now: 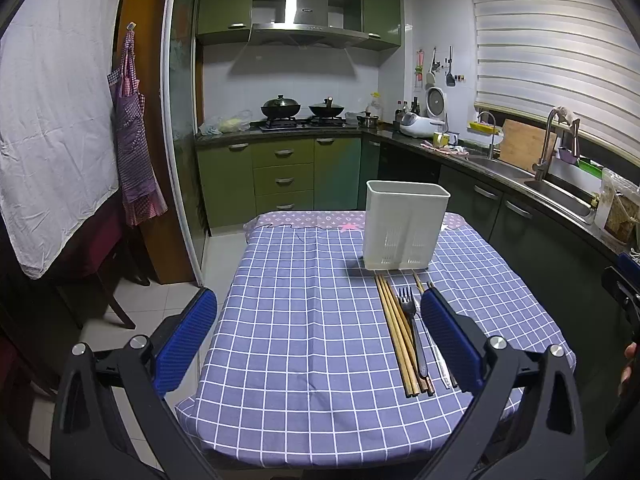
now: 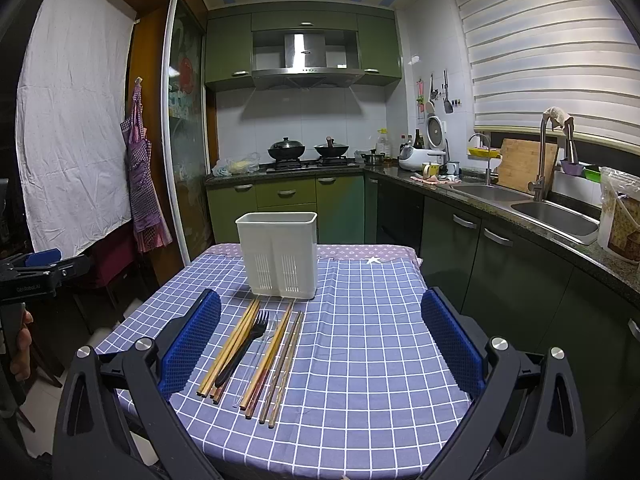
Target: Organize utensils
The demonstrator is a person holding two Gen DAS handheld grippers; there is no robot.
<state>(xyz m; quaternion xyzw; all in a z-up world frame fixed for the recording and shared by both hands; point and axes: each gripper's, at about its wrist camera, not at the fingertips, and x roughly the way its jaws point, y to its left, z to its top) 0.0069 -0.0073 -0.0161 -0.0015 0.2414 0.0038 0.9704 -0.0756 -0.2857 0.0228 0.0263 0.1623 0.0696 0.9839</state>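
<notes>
Small table with blue-and-white checked tablecloth (image 2: pixel 360 340) in a green-cabinet kitchen; white plastic utensil holder (image 2: pixel 278 254) stands upright near the table's far edge, two compartments with slotted lower walls, nothing visible inside from these angles; just in front of it a row of utensils lies flat on the cloth, all roughly parallel, tips toward the holder, ends toward the near edge; light wooden chopsticks (image 2: pixel 230 350) on the left of the row, black fork (image 2: pixel 244 346) touching them with tines toward the holder, a clear plastic utensil (image 2: pixel 256 364) next, type unclear; then brown chopsticks (image 2: pixel 268 360) and darker chopsticks (image 2: pixel 286 364) on the right of the row; left gripper (image 1: pixel 318 332) hovers over the near left part of the table, jaws wide apart, nothing between them, blue pads visible, its right finger overlapping the right side of the row in that view; right gripper (image 2: pixel 320 332) hovers over the near edge, jaws wide apart and holding nothing, utensil row just inside its left finger; person's hand (image 2: pixel 20 344) partly seen at the left edge of the right wrist view, gripping the other handle; stove with two woks (image 1: pixel 302 109) and sink (image 2: pixel 556 216) on the counters behind, well apart from the table.
</notes>
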